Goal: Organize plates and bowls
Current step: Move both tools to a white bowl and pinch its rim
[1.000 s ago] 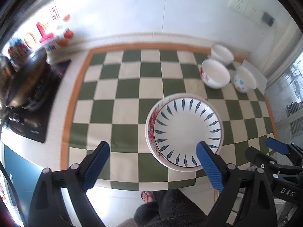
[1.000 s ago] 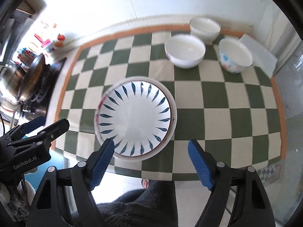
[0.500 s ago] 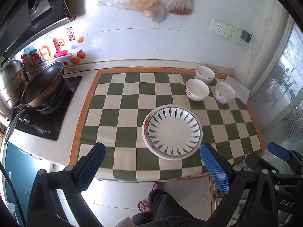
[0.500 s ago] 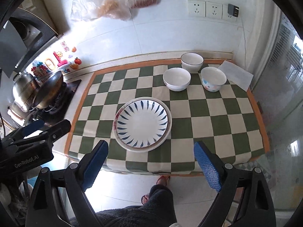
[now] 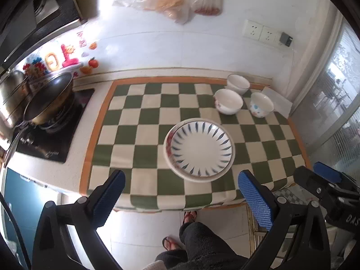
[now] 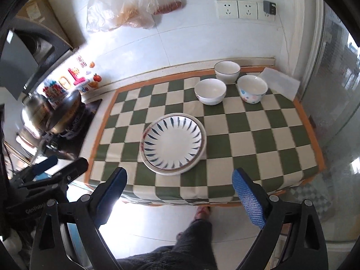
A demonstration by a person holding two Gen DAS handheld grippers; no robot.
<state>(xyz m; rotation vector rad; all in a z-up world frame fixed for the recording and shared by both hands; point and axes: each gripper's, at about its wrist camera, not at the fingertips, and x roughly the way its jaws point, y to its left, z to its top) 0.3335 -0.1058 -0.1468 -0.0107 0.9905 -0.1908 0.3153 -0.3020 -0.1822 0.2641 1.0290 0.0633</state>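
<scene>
Plates (image 5: 199, 149) sit stacked mid-cloth, bowls (image 6: 210, 91) clustered far right; both the left gripper (image 5: 180, 199) and right gripper (image 6: 180, 192) have pulled back, fingers open, empty (bowls probably next).

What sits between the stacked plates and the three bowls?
Nothing: only bare checkered cloth separates the plates from the bowls, clearest in the right wrist view.

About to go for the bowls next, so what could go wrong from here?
The three bowls, white bowl, blue-rimmed bowl and dotted bowl, sit close together, so an open claw may knock a neighbour. The stacked plates look off-centre and lie near the cloth's front edge; a snagged cloth could drag them.
</scene>
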